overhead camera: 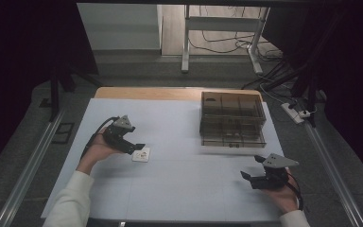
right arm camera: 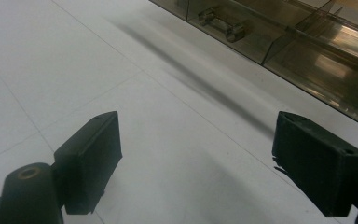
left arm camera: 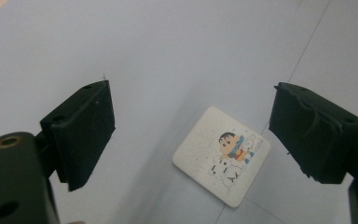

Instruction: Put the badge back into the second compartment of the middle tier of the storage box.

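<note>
Hands hold two black grippers over a white table [overhead camera: 170,189]. From the high view, the left gripper [overhead camera: 139,146] hovers just above a small white square card [overhead camera: 141,154], its jaws spread apart. Its own gripper view reveals the card's [left arm camera: 222,156] printed cartoon child with a white dog, lying flat between the jaws. The right gripper [overhead camera: 246,177], jaws also apart and empty, sits near a smoky transparent drawer organizer [overhead camera: 232,119], whose metal handle [right arm camera: 221,23] appears in the right gripper view.
</note>
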A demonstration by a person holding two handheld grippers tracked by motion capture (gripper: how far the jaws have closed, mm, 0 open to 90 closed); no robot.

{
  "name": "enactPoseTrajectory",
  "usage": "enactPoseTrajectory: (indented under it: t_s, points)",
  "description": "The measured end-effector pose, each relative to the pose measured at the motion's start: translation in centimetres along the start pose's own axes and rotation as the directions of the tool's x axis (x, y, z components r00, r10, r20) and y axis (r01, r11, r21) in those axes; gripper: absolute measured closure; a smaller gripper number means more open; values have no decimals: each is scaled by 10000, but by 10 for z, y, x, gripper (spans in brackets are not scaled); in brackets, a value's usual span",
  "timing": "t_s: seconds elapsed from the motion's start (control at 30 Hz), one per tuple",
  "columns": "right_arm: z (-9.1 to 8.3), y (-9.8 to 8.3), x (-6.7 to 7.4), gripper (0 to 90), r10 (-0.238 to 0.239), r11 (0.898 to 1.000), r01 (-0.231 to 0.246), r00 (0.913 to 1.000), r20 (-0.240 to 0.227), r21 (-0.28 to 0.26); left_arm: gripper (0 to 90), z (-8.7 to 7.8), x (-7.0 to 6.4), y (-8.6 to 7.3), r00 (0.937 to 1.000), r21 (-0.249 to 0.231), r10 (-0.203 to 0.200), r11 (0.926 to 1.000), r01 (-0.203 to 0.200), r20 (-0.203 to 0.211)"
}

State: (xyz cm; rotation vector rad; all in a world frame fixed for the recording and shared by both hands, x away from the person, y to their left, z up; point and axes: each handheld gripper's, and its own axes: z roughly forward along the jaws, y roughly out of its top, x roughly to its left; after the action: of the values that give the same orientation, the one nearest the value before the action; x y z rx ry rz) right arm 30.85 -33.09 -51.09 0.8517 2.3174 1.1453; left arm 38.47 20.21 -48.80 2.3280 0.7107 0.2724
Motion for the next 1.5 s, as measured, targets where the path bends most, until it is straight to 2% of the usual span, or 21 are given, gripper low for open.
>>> enactPoseTrajectory:
  t_s: [0.17, 0.33, 0.5, 0.63, 0.83, 0.93, 1.1, 1.17, 1.27, 1.4, 1.5]
  points:
    - [0, 0, 0, 155, -16, 10000, 16, 10000, -16, 20, 135, 7, -1, 0, 9993, 260, 266, 9993, -273, 249]
    - [1, -1, 0, 155, 7, 10000, -7, 9999, -100, 45, 130, 14, 0, -1, 9960, 568, 604, 9963, -642, 657]
    - [1, -1, 0, 155, 15, 10000, -14, 9999, -114, 43, 124, 19, 0, -2, 9928, 766, 836, 9930, -903, 861]
    - [2, -1, 0, 155, 7, 10000, -6, 9999, -137, 65, 120, 24, -2, -1, 9882, 956, 1093, 9882, -1197, 1077]
    - [3, -1, 1, 155, 14, 9999, -12, 9998, -188, 118, 116, 32, -6, 1, 9782, 1343, 1554, 9756, -1739, 1377]
    - [3, -1, 1, 155, 3, 9999, 0, 9998, -211, 128, 112, 34, -6, 0, 9720, 1362, 1633, 9729, -1871, 1690]
    - [4, -2, 1, 155, 2, 9998, 3, 9996, -276, 179, 103, 38, -6, 0, 9664, 1420, 1719, 9693, -2005, 1912]
    - [4, -2, 1, 155, 38, 9999, -34, 9996, -294, 145, 99, 39, -5, 0, 9629, 1508, 1805, 9655, -2124, 2007]
    - [4, -2, 2, 155, 48, 9998, -43, 9995, -299, 188, 96, 42, -5, -1, 9616, 1555, 1769, 9649, -2115, 2101]
    - [4, -2, 2, 155, 75, 9998, -70, 9994, -329, 163, 96, 46, -4, -2, 9567, 1761, 1875, 9575, -2286, 2226]
    - [3, -2, 1, 155, 90, 9999, -87, 9993, -372, 97, 109, 48, -5, -3, 9557, 1956, 1918, 9517, -2367, 2232]
